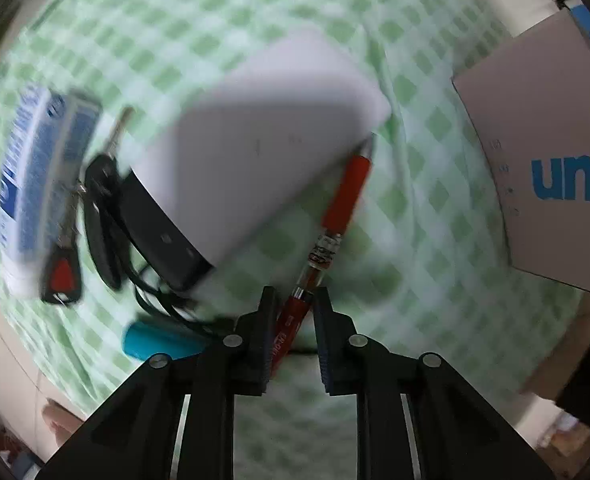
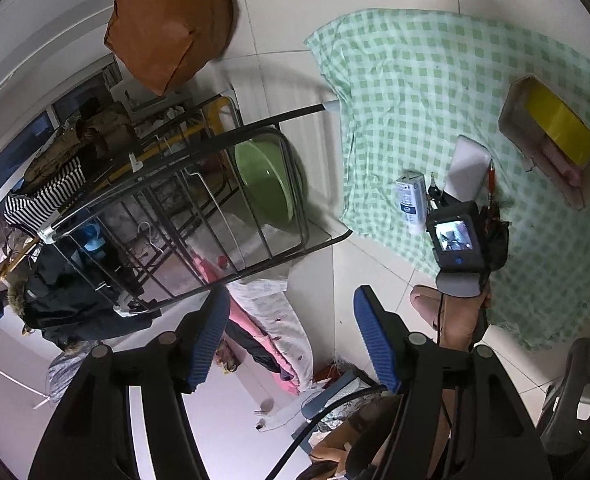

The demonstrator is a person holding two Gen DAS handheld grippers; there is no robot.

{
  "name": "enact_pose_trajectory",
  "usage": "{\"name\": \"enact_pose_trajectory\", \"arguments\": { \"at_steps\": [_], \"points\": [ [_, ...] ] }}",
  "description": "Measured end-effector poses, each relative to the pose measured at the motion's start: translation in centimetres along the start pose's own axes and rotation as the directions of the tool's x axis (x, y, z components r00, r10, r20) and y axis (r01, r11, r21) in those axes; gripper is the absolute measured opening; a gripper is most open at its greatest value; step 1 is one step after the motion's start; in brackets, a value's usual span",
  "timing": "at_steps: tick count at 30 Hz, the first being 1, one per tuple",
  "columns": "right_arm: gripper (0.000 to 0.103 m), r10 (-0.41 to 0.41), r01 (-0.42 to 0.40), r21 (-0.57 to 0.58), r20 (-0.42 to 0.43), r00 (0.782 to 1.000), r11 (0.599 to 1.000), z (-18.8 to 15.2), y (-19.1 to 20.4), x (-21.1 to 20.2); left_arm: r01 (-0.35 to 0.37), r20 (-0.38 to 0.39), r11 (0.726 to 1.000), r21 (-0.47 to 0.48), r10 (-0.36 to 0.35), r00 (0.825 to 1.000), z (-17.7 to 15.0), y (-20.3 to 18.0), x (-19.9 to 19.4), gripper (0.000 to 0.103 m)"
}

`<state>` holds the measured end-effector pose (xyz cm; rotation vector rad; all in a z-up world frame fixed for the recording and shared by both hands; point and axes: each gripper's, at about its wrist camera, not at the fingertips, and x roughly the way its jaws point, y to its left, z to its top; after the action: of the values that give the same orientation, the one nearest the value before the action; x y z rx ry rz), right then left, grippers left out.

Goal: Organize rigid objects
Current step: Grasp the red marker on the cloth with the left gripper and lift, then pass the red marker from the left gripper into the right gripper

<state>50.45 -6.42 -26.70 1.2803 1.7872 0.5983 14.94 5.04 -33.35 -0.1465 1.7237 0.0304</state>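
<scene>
My left gripper [image 1: 295,296] points down at a green checked cloth [image 1: 435,300] and is shut on the lower end of a red pen [image 1: 347,188]. The pen lies beside a white power bank [image 1: 263,160]. Left of that are black car keys [image 1: 95,208], a blue-and-white carton [image 1: 35,184] and a teal cylinder [image 1: 159,342]. A cardboard box [image 1: 543,184] stands at the right. My right gripper [image 2: 291,300] hangs open over the floor with nothing between its blue pads. From there I see the left gripper's body [image 2: 455,240], held by a hand, over the pen [image 2: 491,180].
The cardboard box [image 2: 555,140] on the cloth [image 2: 435,80] holds a yellow tape roll [image 2: 559,124]. Left of the cloth stand a black wire rack [image 2: 199,200] with a green basin [image 2: 267,184] and an orange bag [image 2: 167,20]. Clothes lie on the tiled floor; a chair base [image 2: 575,392] is at lower right.
</scene>
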Motion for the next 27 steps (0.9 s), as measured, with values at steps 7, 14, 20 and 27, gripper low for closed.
{"name": "enact_pose_trajectory", "arguments": {
  "at_steps": [7, 14, 20, 27],
  "points": [
    [0.066, 0.069, -0.069, 0.005, 0.005, 0.998, 0.998, -0.2, 1.3, -0.4, 0.207, 0.103, 0.977, -0.051, -0.201, 0.974, 1.2, 0.1, -6.2, 0.009],
    [0.066, 0.046, -0.045, -0.041, 0.024, 0.999, 0.998, -0.7, 2.1, 0.2, 0.468, 0.436, 0.883, -0.049, -0.402, 0.805, 1.2, 2.4, -23.9, 0.009],
    [0.067, 0.025, -0.025, 0.014, -0.012, 1.000, 1.000, -0.6, 0.2, 2.2, 0.571, 0.636, 0.820, 0.029, -0.456, 0.623, -3.6, 3.3, -32.9, 0.009],
    [0.061, 0.059, -0.056, 0.035, -0.105, 0.993, 0.998, -1.3, -0.6, 5.1, 0.676, 0.668, 0.733, 0.078, -0.541, 0.510, -6.3, 5.3, -30.0, 0.009]
  ]
}}
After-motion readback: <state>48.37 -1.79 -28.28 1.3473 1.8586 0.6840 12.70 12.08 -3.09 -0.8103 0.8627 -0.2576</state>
